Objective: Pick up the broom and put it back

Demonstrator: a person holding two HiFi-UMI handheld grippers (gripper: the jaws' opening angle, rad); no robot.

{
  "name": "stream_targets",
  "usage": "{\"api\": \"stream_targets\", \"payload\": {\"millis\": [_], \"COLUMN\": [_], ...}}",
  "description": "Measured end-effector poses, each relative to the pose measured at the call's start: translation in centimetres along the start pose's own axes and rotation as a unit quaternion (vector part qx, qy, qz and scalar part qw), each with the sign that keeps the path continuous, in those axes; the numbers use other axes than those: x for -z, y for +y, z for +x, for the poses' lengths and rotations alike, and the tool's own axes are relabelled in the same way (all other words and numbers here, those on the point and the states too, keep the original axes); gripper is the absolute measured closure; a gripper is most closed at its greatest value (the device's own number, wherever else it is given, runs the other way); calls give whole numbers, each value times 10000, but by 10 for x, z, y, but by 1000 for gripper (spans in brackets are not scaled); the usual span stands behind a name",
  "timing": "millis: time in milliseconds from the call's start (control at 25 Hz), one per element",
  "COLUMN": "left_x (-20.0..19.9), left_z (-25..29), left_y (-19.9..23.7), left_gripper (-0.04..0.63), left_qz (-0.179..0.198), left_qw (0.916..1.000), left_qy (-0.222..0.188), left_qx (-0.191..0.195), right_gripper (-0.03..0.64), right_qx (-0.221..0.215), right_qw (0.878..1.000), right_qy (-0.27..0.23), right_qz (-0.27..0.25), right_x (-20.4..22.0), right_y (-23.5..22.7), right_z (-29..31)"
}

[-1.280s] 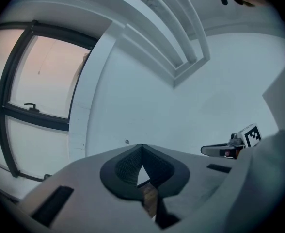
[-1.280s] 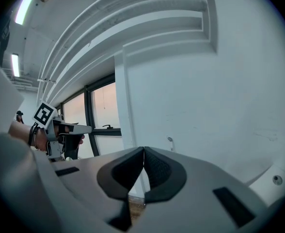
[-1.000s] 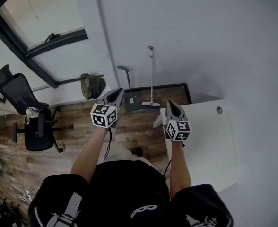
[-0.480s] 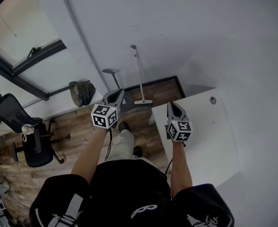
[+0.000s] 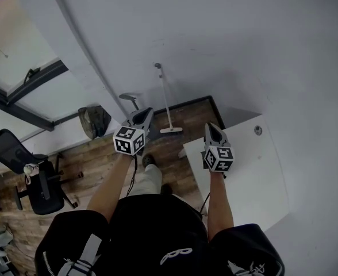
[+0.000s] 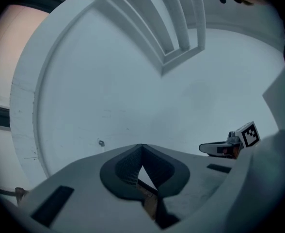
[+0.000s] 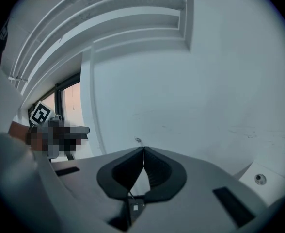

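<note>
The broom (image 5: 165, 101) leans upright against the white wall, its flat head (image 5: 171, 130) on the wooden floor and its handle top (image 5: 157, 66) high on the wall. My left gripper (image 5: 144, 113) is held out in front of the body, just left of the broom head in the head view, shut and holding nothing. My right gripper (image 5: 210, 127) hangs over the near corner of the white table (image 5: 249, 171), also shut and holding nothing. In the left gripper view the jaws (image 6: 142, 146) meet at their tips. The right gripper's jaws (image 7: 143, 148) likewise touch, with the broom's handle top (image 7: 138, 140) just above them.
A long-handled dustpan (image 5: 133, 99) stands by the wall left of the broom. A dark bag (image 5: 94, 120) lies on the low sill, and a black office chair (image 5: 28, 174) stands at the far left. The table has a cable grommet (image 5: 257, 130).
Both grippers and the person have moved closer to the wall and the broom. The chair and window have slid towards the left edge of the head view. Both grippers stay shut.
</note>
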State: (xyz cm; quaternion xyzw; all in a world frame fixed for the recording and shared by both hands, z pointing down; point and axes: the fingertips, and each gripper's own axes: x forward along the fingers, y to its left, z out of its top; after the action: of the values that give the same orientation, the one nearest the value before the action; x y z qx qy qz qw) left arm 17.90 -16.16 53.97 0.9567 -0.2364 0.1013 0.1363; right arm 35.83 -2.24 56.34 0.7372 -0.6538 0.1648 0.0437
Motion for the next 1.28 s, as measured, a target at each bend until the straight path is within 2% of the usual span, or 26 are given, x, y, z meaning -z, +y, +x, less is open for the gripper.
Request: {"api": "stream_targets", "payload": {"millis": [640,1280], "left_x": [-26,-29], "left_z": [62,88], "left_y": [90,150], "left_gripper": [578,578], "left_qz": [-163,-315], "left_qw": [9997,9991], "left_qy": [113,220], "left_qx": [-141,-185], "right_gripper": [592,592], "right_qx": [-100,-160], "right_qw": [9998,9988], "right_qy": [169,442], "right_qz": [-13,-96], "right_x": [-35,-37], "right_y": [-6,4], "right_z": [120,192]}}
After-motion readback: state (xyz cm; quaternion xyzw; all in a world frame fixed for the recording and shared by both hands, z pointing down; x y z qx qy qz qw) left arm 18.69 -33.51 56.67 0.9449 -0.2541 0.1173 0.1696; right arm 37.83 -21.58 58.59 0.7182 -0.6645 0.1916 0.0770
